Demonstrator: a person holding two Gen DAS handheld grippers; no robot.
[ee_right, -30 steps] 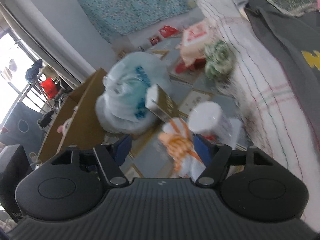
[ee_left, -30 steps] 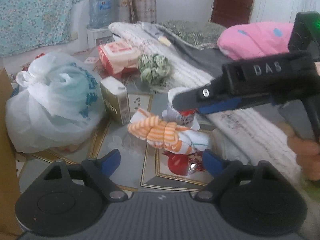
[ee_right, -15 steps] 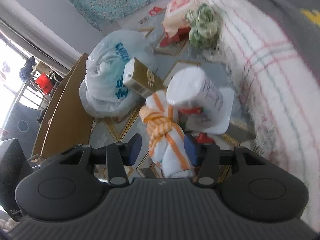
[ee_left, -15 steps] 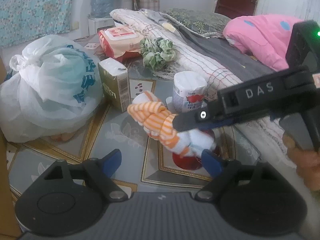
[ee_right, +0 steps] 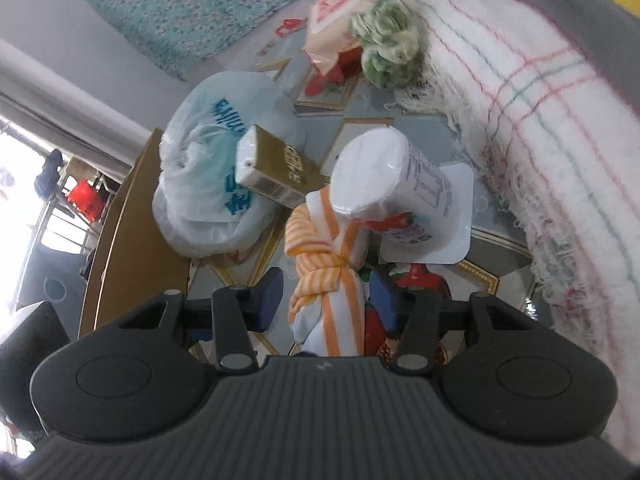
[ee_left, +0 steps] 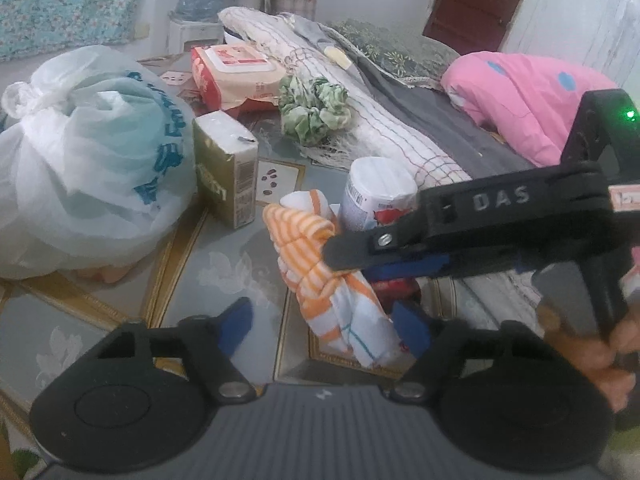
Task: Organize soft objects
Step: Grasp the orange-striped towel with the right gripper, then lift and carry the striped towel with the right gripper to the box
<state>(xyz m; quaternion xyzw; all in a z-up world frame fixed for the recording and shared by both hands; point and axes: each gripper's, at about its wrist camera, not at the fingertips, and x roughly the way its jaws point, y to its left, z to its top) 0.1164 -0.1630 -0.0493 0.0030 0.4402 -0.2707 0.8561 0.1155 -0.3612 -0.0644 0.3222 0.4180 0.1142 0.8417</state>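
A knotted orange-and-white striped cloth (ee_left: pixel 320 268) lies on the patterned floor beside a white cup (ee_left: pixel 378 194). My left gripper (ee_left: pixel 326 326) is open, with the cloth's lower end between its blue pads. My right gripper (ee_right: pixel 326 298) reaches in from the right in the left wrist view (ee_left: pixel 348 252). Its jaws straddle the cloth (ee_right: pixel 326 280) with a small gap on each side, and are not closed on it. A green crumpled cloth (ee_left: pixel 314 110) lies farther back by the blanket.
A tied white plastic bag (ee_left: pixel 88 152) sits left, a gold carton (ee_left: pixel 228 172) beside it, a wipes pack (ee_left: pixel 232 70) behind. A checked white blanket (ee_right: pixel 540 120) and pink bedding (ee_left: pixel 528 92) fill the right. A cardboard box (ee_right: pixel 124 232) stands beyond the bag.
Both grippers have come in closer to the striped cloth. The right gripper's jaws have narrowed around it and it now sits deeper between them.
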